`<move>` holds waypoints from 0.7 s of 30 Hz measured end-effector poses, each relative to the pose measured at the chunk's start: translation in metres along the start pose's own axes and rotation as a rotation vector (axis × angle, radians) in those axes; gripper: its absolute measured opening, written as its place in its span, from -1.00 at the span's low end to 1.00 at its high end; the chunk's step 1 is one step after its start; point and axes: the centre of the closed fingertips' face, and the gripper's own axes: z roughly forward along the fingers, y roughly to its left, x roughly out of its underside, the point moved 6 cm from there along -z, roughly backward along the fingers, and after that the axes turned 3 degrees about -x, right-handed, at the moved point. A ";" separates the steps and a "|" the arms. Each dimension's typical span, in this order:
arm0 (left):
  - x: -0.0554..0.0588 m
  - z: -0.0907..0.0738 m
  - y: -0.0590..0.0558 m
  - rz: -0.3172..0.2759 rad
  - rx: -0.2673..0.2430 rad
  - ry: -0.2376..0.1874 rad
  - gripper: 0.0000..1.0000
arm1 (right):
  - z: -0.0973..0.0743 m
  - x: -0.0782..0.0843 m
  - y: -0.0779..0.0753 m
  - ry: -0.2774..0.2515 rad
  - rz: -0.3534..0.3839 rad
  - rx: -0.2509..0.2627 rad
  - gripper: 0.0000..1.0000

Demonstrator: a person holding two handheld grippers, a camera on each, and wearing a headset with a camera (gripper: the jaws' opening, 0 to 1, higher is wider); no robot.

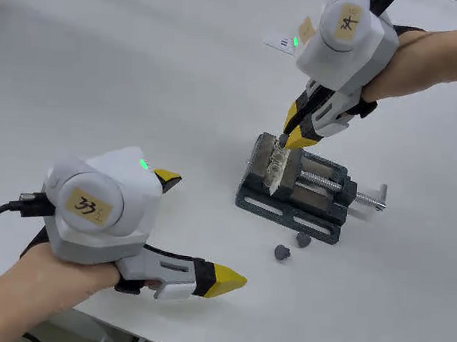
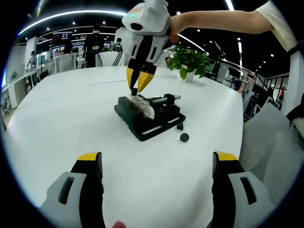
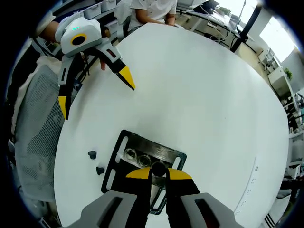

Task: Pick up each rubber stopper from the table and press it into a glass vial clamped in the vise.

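Head view: the right gripper pinches a dark rubber stopper, jaws nearly closed on it, just over the glass vials in the black vise. The vise screw runs toward the lower right, and the row of vials lies across it. Two more stoppers lie on the white table just beside the vise. The left gripper is well apart, jaws wide, holding nothing.

Left gripper view: a green plant and people stand behind the table in a big room.

Right gripper view: the vials stand upright, mouths up. A grey mesh chair is beside the table.
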 end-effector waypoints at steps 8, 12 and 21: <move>0.000 0.000 0.000 -0.003 0.001 -0.004 0.91 | 0.001 0.001 -0.001 -0.009 0.049 0.007 -0.89; 0.000 0.000 0.000 -0.003 0.002 -0.006 0.91 | 0.002 0.001 0.000 -0.031 0.078 0.016 -0.89; -0.002 0.002 -0.001 -0.011 0.008 -0.013 0.90 | 0.003 0.001 0.006 -0.079 0.187 0.079 -0.90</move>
